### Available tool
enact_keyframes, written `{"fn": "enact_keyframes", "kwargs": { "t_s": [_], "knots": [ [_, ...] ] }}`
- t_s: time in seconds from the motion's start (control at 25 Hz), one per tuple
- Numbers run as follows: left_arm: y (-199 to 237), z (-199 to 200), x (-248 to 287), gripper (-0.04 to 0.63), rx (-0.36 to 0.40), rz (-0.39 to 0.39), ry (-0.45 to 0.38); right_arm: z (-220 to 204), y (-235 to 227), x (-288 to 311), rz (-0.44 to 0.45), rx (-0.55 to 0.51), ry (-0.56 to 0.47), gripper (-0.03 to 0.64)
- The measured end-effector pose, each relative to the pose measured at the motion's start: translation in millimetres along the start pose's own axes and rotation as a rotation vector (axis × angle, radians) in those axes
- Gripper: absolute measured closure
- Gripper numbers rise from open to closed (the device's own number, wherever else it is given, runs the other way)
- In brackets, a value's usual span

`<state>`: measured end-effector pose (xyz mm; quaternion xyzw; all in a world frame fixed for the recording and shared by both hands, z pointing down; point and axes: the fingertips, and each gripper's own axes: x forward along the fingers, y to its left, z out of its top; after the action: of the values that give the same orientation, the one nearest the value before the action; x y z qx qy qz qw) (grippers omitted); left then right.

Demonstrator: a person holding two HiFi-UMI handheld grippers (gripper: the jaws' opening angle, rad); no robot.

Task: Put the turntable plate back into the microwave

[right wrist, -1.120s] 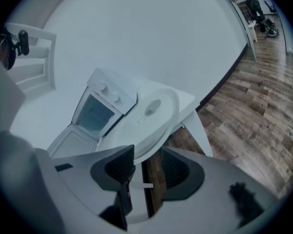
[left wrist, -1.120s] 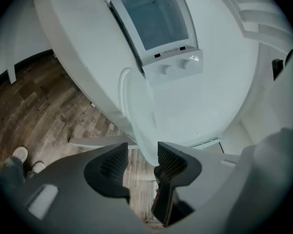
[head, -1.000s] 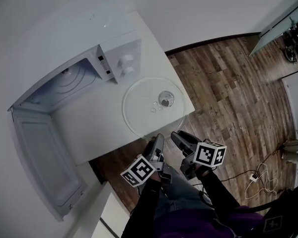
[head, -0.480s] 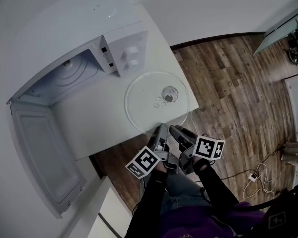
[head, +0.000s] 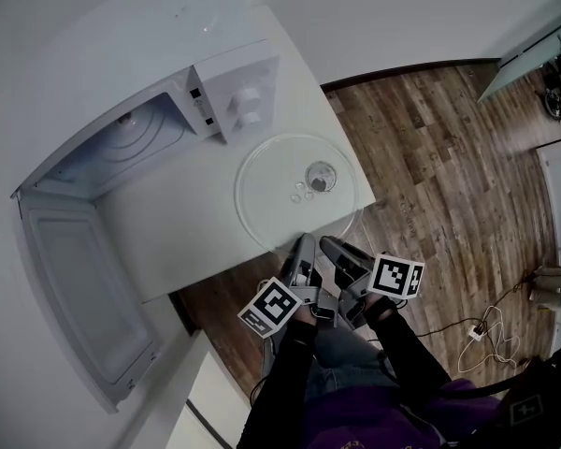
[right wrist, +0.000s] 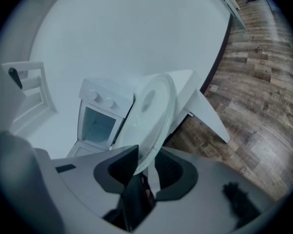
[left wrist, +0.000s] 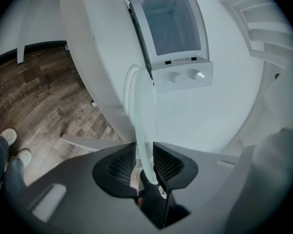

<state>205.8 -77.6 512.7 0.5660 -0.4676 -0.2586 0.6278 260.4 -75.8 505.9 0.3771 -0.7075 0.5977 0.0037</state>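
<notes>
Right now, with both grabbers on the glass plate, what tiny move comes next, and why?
Probably lift the plate slightly off the counter. The fingers of the left gripper and right gripper have just been closing and now pinch its near rim, it lies flat, and the microwave stands open to the left.

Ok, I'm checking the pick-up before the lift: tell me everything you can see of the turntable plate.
The turntable plate is a round clear-glass disc with a hub and small bumps near its middle. It lies flat on the white counter before the open microwave, near edge overhanging. The left gripper and right gripper have just been closing on that rim and grip the glass.
</notes>
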Motion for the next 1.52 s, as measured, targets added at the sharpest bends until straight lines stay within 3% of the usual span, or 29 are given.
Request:
{"fn": "enact_keyframes", "kwargs": {
  "t_s": [0.28, 0.72, 1.04, 1.32, 1.52],
  "knots": [
    [-5, -1, -2, 0.496, -0.011, -0.021, 0.010, 0, 4, -5, 0.024, 0.044, 0.014, 0.526],
    [-17, -8, -4, 0.489, -0.026, -0.112, 0.052, 6, 18, -21, 0.061, -0.007, 0.040, 0.538],
    [-27, 14, -3, 0.516, -0.064, -0.166, -0.052, 14, 29, -31, 0.079, -0.057, 0.049, 0.546],
    [-36, 17, -5, 0.543, -0.144, -0.224, -0.100, 17, 36, -33, 0.103, -0.061, 0.047, 0.545],
    [-39, 22, -11, 0.551, -0.159, -0.250, -0.137, 17, 44, -33, 0.124, -0.060, 0.038, 0.542]
  ]
}}
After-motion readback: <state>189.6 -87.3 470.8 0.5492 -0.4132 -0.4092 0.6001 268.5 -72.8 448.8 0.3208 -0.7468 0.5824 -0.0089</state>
